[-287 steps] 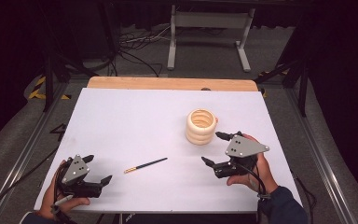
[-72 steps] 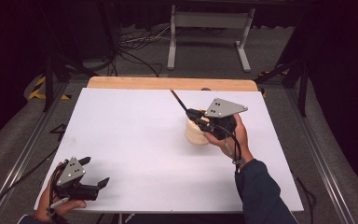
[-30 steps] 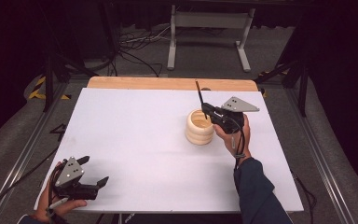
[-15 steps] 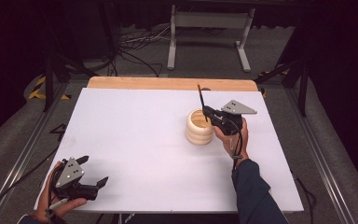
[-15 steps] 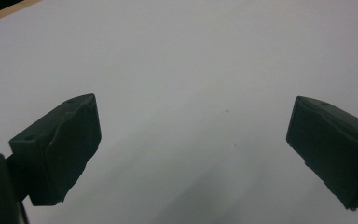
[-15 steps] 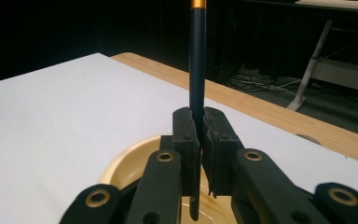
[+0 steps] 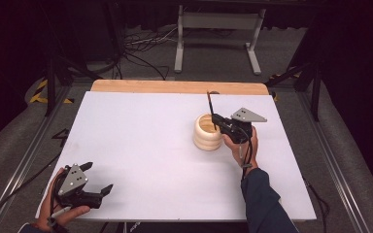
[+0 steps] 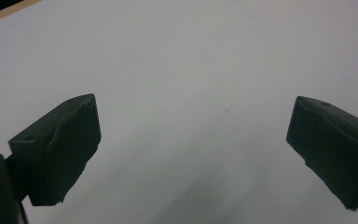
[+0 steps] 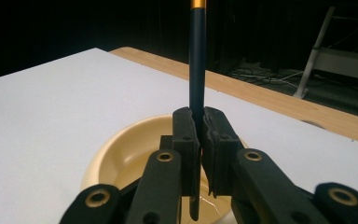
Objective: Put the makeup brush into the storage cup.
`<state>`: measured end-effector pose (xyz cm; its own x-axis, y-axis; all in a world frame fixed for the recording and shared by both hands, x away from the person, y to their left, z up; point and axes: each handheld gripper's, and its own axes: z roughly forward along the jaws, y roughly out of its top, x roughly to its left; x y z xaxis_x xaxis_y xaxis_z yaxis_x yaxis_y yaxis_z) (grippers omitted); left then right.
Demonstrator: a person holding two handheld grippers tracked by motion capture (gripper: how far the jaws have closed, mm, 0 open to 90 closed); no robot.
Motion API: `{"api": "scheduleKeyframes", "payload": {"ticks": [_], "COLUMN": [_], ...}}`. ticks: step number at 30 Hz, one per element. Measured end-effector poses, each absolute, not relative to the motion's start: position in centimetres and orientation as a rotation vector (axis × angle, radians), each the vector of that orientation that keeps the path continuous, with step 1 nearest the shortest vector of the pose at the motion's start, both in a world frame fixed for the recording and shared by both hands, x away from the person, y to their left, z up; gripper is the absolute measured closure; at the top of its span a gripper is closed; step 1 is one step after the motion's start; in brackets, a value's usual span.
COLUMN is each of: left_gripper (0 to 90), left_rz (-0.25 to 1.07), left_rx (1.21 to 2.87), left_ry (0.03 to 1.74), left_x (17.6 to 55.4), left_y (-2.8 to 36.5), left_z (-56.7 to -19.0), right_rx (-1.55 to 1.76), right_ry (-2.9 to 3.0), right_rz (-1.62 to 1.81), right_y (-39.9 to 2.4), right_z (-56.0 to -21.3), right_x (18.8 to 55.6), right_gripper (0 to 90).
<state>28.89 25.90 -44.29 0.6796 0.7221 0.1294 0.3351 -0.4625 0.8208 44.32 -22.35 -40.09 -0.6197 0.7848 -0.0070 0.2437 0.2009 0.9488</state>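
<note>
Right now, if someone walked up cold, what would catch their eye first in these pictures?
Probably the right gripper, its fingers shut on a thin black stick held upright over the cream ribbed cup right of the white table's middle. The stick's lower tip hangs inside the cup's mouth. Next, the left gripper at the near left corner, open over bare board.

Dark room, grey floor [image 7: 291, 53], tangled cables [image 7: 141, 46], a metal stand [image 7: 218, 22] behind.

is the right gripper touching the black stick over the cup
Touching. In the right gripper view the right gripper has both jaws pressed flat against the black stick, holding it upright above the cream cup.
</note>
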Motion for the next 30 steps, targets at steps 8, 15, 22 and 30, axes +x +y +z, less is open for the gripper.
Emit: {"api": "scheduleKeyframes", "payload": {"ticks": [8, 15, 22, 30], "left_gripper": [3.9, 3.9, 3.9, 3.9], "left_rz": [0.600, 0.598, 0.594, 0.595], "left_rx": [2.079, 2.077, 2.080, 2.082], "left_ry": [0.812, 0.817, 0.816, 0.816], "left_x": [28.91, 28.89, 28.90, 28.94], "left_y": [25.86, 25.83, 25.77, 25.78], "left_z": [-44.31, -44.32, -44.36, -44.39], "right_rx": [0.958, 0.949, 0.960, 0.962], "right_ry": [1.987, 1.992, 1.989, 1.989], "right_rz": [1.423, 1.411, 1.407, 1.403], "right_y": [-22.38, -22.30, -22.31, -22.33], "right_z": [-40.27, -40.25, -40.44, -40.42], "right_x": [44.15, 43.88, 43.76, 43.77], "right_gripper": [84.5, 84.4, 84.4, 84.4]}}
